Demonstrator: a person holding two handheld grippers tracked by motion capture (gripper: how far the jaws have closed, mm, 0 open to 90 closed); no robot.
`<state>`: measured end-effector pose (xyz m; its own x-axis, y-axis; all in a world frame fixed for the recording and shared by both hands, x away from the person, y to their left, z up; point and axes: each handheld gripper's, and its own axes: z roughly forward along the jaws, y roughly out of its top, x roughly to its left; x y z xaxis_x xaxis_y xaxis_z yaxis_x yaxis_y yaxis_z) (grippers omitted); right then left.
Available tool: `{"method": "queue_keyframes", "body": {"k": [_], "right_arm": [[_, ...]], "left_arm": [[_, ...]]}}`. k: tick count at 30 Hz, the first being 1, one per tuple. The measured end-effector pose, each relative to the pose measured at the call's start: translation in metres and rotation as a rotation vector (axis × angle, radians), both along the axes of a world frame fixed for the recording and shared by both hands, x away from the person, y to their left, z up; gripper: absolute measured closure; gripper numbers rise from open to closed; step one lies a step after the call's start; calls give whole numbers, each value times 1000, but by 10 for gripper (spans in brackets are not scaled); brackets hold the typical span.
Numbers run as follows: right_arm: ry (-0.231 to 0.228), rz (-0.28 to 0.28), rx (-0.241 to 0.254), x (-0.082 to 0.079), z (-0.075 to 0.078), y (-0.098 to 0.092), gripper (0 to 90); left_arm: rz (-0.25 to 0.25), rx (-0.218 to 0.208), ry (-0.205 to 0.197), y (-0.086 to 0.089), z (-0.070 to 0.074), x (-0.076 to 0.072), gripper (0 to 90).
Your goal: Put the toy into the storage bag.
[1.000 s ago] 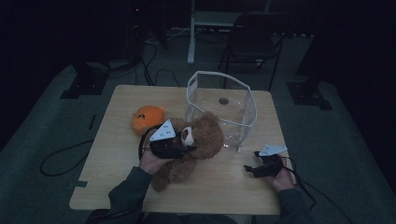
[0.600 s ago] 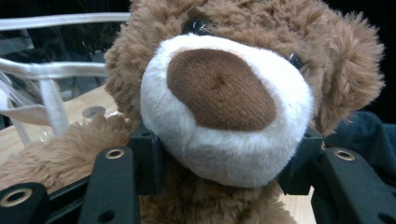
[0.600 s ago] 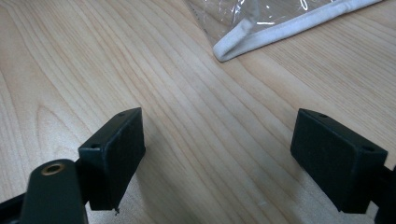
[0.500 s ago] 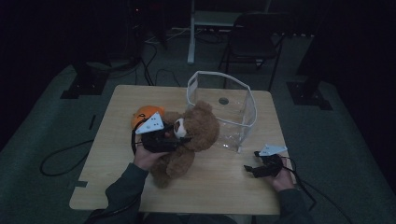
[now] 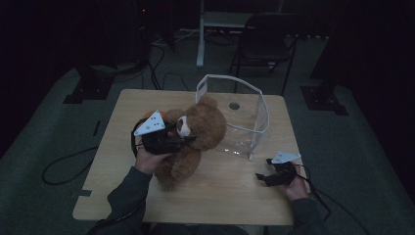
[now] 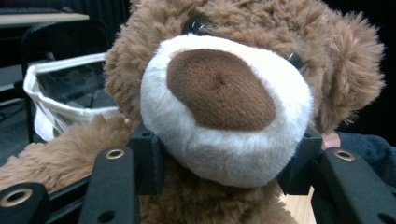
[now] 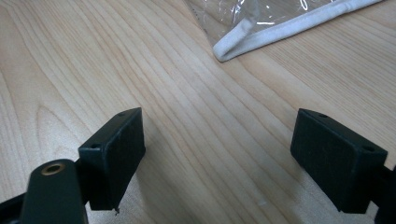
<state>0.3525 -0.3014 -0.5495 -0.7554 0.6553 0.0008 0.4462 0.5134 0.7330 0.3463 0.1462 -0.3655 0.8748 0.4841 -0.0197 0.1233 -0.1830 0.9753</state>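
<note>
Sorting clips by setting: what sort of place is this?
Probably a dim lab or studio: a wooden table on grey carpet, cables trailing across the floor, and a folding chair behind it.

- On my counter (image 5: 122, 191) the teddy bear (image 5: 195, 137) sits left of centre, with the clear bin (image 5: 244, 117) just to its right and slightly behind it.
- My left claw (image 5: 178, 139) is at the bear's left side, its jaws set either side of the muzzle (image 6: 224, 107).
- Behind my left claw, at the bear's far left, a small toy (image 5: 149, 116) peeks out.
- My right claw (image 5: 262, 178) rests near the front right edge of the counter, well apart from the bear, in front of the bin's near corner (image 7: 233, 44).
- A chair (image 5: 266, 44) stands on the floor behind the counter.
</note>
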Motion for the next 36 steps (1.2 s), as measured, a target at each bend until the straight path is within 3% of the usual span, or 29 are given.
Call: {"method": "queue_keyframes", "body": {"k": [36], "right_arm": [[1,-1,0,0,0,0,170]], "left_arm": [[47,34,-70,8,53,28,453]]}}
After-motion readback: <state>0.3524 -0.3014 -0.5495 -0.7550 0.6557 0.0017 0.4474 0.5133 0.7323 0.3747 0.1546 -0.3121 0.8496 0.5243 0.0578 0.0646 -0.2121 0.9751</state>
